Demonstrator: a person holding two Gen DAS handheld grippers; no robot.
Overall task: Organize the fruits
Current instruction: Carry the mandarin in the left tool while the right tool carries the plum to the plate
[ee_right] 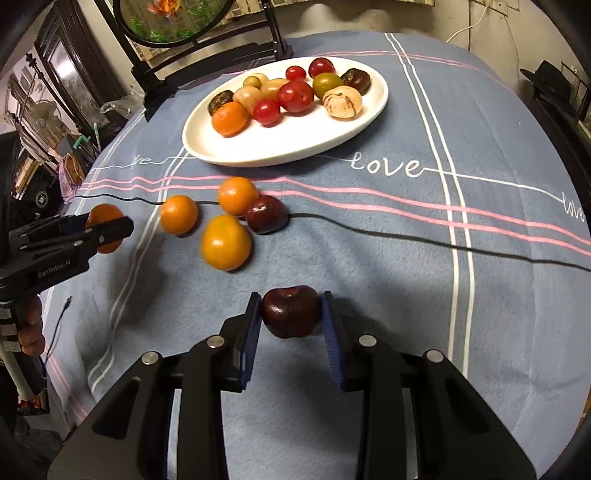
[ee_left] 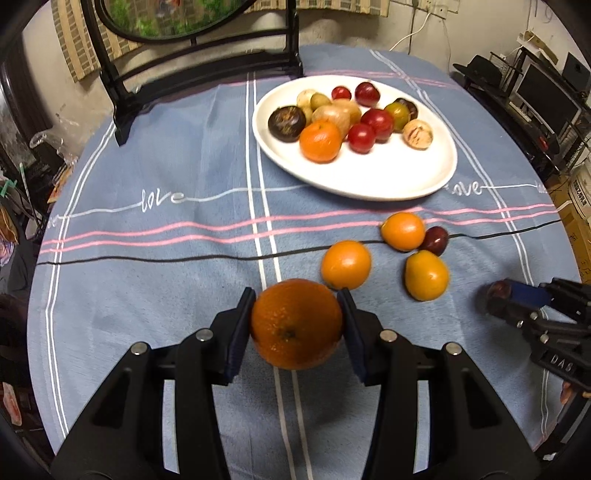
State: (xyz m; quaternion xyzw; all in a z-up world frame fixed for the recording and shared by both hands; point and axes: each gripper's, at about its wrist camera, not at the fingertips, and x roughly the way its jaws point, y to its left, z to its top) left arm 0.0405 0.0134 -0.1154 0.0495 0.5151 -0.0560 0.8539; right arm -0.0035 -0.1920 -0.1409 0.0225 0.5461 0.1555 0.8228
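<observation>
Left gripper [ee_left: 297, 325]: jaws gripping an orange [ee_left: 296, 323], lower centre. Right gripper [ee_right: 291, 314]: jaws holding a plum [ee_right: 290, 312], lower centre. Plate [ee_left: 369, 177] of fruit sitting upper centre on table [ee_left: 166, 229]; four loose fruits lying mid-frame.

Lived-in home, living or dining corner. Round desk [ee_left: 147, 229] under blue plush cloth [ee_right: 406, 258] with pink and white stripes and stitched "love", beyond tongs. Dark carved wooden stand [ee_left: 199, 62] with round painted panel at desk's far edge. White plate [ee_left: 354, 177] of mixed fruit beyond tongs. Bamboo blind [ee_left: 74, 44] on wall behind stand, white cables [ee_left: 410, 35] hanging from wall sockets. Shelves with monitor [ee_left: 546, 96] far right of tongs, cluttered bags and boxes round desk
</observation>
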